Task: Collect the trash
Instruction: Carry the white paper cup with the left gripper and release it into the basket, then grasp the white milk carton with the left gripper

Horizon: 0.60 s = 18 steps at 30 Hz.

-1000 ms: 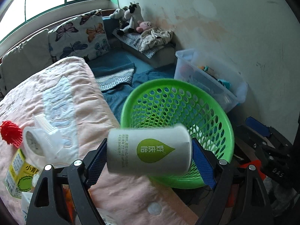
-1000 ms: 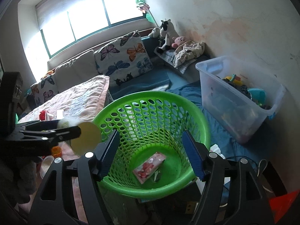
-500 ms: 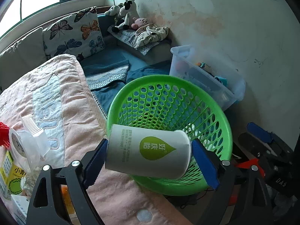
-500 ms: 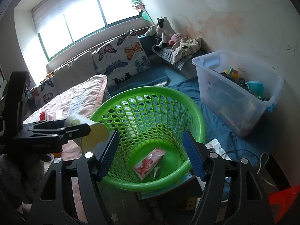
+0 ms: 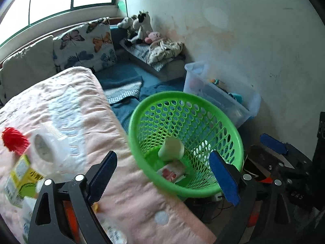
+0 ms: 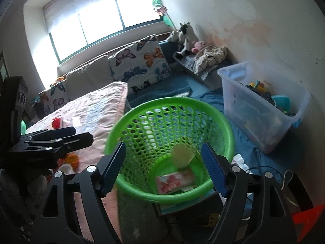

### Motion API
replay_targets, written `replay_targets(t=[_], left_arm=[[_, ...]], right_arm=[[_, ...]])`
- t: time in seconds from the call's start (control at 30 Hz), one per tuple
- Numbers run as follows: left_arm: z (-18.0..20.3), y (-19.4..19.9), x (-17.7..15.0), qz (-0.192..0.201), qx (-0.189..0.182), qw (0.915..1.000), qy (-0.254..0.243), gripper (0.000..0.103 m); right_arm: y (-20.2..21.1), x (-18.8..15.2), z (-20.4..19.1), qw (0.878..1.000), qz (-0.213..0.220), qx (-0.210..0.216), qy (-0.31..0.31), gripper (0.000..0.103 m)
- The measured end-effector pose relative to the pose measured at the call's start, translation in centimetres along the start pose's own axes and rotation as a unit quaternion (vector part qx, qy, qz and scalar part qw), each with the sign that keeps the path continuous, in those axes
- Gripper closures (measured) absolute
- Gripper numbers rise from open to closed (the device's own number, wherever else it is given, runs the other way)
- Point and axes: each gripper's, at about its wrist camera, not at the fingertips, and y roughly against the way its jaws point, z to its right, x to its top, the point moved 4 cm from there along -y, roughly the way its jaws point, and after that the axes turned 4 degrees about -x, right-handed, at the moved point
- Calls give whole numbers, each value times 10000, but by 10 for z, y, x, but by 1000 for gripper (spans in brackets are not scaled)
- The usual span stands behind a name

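Trash, a white paper cup [image 5: 171,149], lay in the round green plastic basket [image 5: 233,136], below the left gripper [image 5: 162,174] fingers, spread wide and empty.

Cup in the basket

A white paper cup [image 5: 171,149] sits inside the green perforated basket [image 5: 233,134], tilted with its round end up, just above a pink-and-white wrapper [image 5: 172,171] lying flat on the basket floor; the cup looks blurred.
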Motion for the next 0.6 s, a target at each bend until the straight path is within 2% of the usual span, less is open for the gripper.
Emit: replay_targets(t=[0.23,0.6], left_arm=[[-28,48,-19,380,260,9989,70,14],[-94,95,-57,321,843,9959,-34,14]], right_arm=[[3,-2,-32,9995,-30,250,191,23],[-3,-11,-87,9967,-242,658,420,21]])
